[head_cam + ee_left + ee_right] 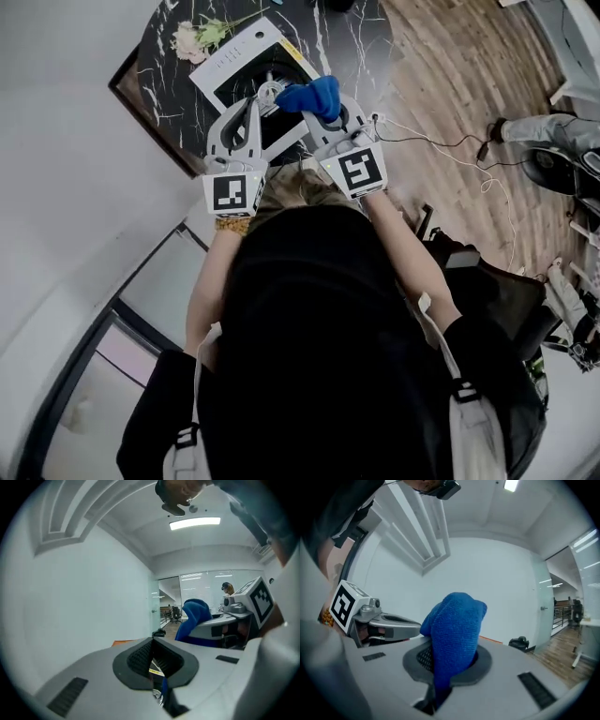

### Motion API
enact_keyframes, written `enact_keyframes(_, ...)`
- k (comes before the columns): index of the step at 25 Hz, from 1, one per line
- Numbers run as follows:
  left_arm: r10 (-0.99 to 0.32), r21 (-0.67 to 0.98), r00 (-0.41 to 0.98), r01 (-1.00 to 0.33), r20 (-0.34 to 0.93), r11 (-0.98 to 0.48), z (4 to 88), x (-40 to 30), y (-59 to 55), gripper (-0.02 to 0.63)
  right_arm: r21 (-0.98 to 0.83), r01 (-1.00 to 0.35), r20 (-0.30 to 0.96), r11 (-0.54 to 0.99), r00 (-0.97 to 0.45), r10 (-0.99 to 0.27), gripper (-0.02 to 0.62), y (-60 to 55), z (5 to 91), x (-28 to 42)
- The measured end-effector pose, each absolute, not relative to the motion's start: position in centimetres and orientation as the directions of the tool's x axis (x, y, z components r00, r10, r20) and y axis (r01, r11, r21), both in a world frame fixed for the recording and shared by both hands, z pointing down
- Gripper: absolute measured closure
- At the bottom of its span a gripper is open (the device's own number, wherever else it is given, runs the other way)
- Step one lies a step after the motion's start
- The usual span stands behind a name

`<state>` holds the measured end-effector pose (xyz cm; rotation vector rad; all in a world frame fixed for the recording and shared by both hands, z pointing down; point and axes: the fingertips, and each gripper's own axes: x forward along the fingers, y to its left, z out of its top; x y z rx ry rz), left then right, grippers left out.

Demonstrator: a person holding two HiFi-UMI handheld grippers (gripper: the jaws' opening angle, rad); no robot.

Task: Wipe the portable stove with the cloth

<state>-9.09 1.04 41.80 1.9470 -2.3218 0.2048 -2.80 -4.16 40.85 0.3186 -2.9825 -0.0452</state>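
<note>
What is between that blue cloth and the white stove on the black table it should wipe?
Nothing visible. The blue fluffy cloth is clamped in the right gripper, held in the air over the white flat portable stove on the black marble table. The left gripper, shut and empty, is alongside, not beneath it.

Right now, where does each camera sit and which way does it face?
Head view: on the head, facing steeply down at the portable stove; torso, forearms show.
Left gripper view: on the left gripper, level toward a white wall; shut jaws.
Right gripper view: on the right gripper, level; jaws grip blue cloth.
Shared: blue cloth, all three.
</note>
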Motion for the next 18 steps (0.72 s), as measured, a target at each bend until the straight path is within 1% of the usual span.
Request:
enact_keyframes(3, -0.967, -0.028, -0.179, -0.984, 0.18, 0.177, 42.0, -7.2, 0.3, 0.6, 0.024, -0.213, 0.13, 0.977, -0.968, -0.214, 0.577, -4.6, 41.2, -1.4)
enact_keyframes(6, -0.967, -0.039, -0.154, -0.988, 0.203, 0.149, 42.4, -5.6, 0.0, 0.6, 0.02, -0.194, 0.114, 0.981, -0.974, -0.195, 0.577, -4.6, 41.5, -0.3)
enact_keyframes(11, -0.965, -0.047, -0.126, -0.992, 0.232, 0.119, 42.9, -3.9, -0.1, 0.6, 0.008, -0.175, 0.122, 0.985, -0.977, -0.174, 0.577, -4.2, 41.9, 1.3)
enact_keyframes(18, -0.951, -0.039, -0.166, -0.986, 0.26, 0.162, 44.0, -3.2, 1.1, 0.6, -0.011, -0.123, 0.128, 0.992, -0.984, -0.121, 0.577, -2.0, 42.3, 1.5)
